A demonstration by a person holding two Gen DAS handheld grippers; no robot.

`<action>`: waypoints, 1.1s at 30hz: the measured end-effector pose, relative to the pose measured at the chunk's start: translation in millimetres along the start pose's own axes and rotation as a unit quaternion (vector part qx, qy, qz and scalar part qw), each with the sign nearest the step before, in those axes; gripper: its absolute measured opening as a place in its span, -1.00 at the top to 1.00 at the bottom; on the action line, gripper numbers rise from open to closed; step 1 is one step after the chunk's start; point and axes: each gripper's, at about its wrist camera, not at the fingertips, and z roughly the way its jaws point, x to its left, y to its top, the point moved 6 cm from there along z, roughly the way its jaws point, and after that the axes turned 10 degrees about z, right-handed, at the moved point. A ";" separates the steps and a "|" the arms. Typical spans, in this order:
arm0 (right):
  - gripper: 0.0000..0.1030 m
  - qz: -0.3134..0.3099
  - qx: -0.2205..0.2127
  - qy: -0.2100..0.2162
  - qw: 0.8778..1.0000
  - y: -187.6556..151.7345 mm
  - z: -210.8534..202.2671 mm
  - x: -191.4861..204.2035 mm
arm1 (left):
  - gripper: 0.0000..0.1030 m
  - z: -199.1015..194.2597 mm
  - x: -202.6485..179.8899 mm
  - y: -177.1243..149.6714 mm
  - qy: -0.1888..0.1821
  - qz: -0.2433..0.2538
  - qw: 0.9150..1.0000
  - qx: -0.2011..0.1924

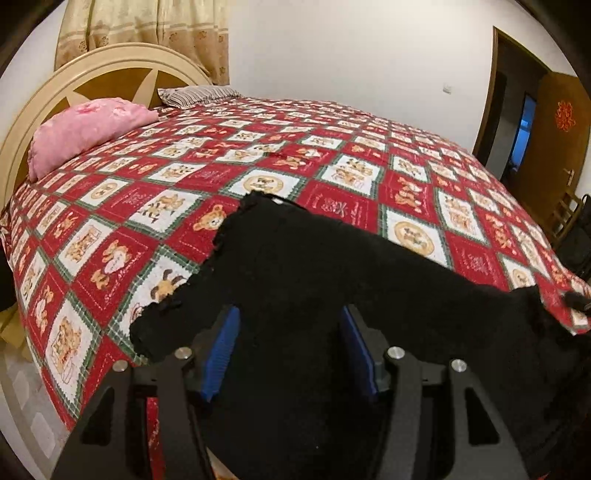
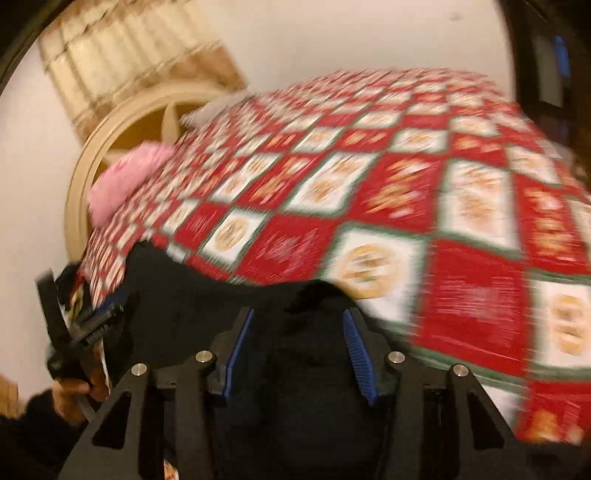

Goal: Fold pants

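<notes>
Black fleece pants (image 1: 295,266) lie across the near edge of the bed on a red patchwork quilt (image 1: 332,162). My left gripper (image 1: 290,317) has blue pads spread wide with the black cloth bunched between them, so its hold is unclear. In the blurred right wrist view my right gripper (image 2: 297,321) also has its pads apart with black pants (image 2: 207,295) draped between them. The left gripper (image 2: 99,314) shows at that view's left edge, beside the pants. The right gripper's tip (image 1: 576,299) shows at the right edge of the left wrist view.
A pink pillow (image 1: 85,129) and a striped pillow (image 1: 195,94) lie by the cream headboard (image 1: 37,122). A curtain (image 1: 147,33) hangs behind. An open brown door (image 1: 550,147) is at the right, with a chair (image 1: 565,218) near it. Floor shows at bottom left.
</notes>
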 end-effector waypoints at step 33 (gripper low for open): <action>0.92 0.326 -0.032 -0.267 0.907 19.6 -193.0 -315.5 | -0.35 -18.9 -95.5 8.1 -0.113 0.077 0.990 0.020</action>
